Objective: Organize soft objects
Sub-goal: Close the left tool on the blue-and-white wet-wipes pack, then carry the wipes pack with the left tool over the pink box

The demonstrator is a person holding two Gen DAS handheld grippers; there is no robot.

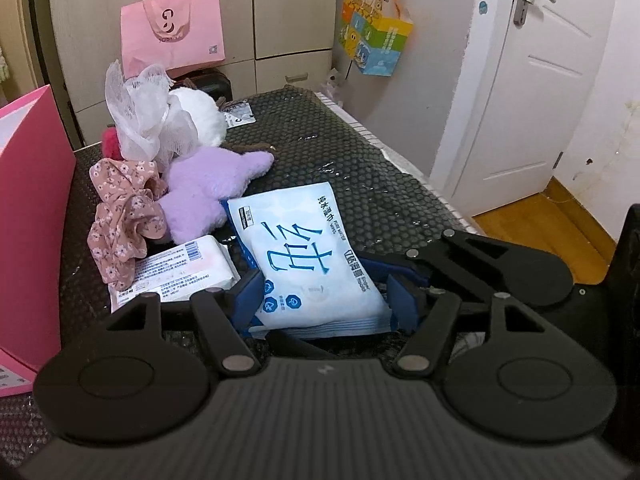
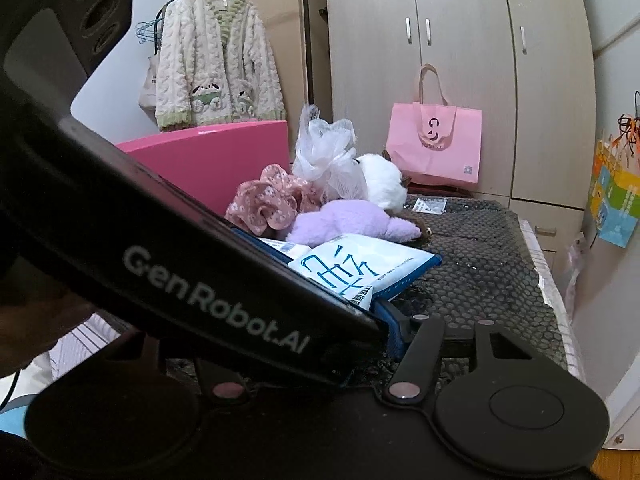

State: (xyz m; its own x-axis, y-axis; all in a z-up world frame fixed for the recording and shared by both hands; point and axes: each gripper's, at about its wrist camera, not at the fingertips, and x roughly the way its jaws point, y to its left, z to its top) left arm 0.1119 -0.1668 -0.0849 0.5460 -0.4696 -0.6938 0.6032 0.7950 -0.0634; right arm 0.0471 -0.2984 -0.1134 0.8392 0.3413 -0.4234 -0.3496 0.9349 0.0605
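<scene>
Bedroom with beige wardrobe doors (image 2: 460,80) and a white door (image 1: 532,92) behind — the work surface is a dark table covered in honeycomb-textured bubble wrap (image 1: 360,184). Left gripper (image 1: 328,300) has its blue pads on either side of a blue-and-white soft pack of wet wipes (image 1: 308,264), pads pressing both edges, so it is clamped on the pack, which lies at the near edge of the table. Right gripper (image 2: 394,330) sits at the pack's right side; only one blue finger shows, touching the pack's corner, the other hidden behind the left gripper's black body — cannot tell how its jaws stand. Just left of the wipes lies a small white pack of tissues (image 1: 176,268). Beyond them, a pile: pink floral fabric scrunchie (image 1: 124,216), lilac plush toy (image 1: 208,192), white fluffy plush (image 1: 200,116), white mesh bath puff (image 1: 136,116). Bright pink open box (image 1: 28,216) stands at the table's left edge. Pale pink paper bag (image 1: 172,36) leans on the wardrobe; a cream knitted cardigan (image 2: 216,64) hangs on a rail.
</scene>
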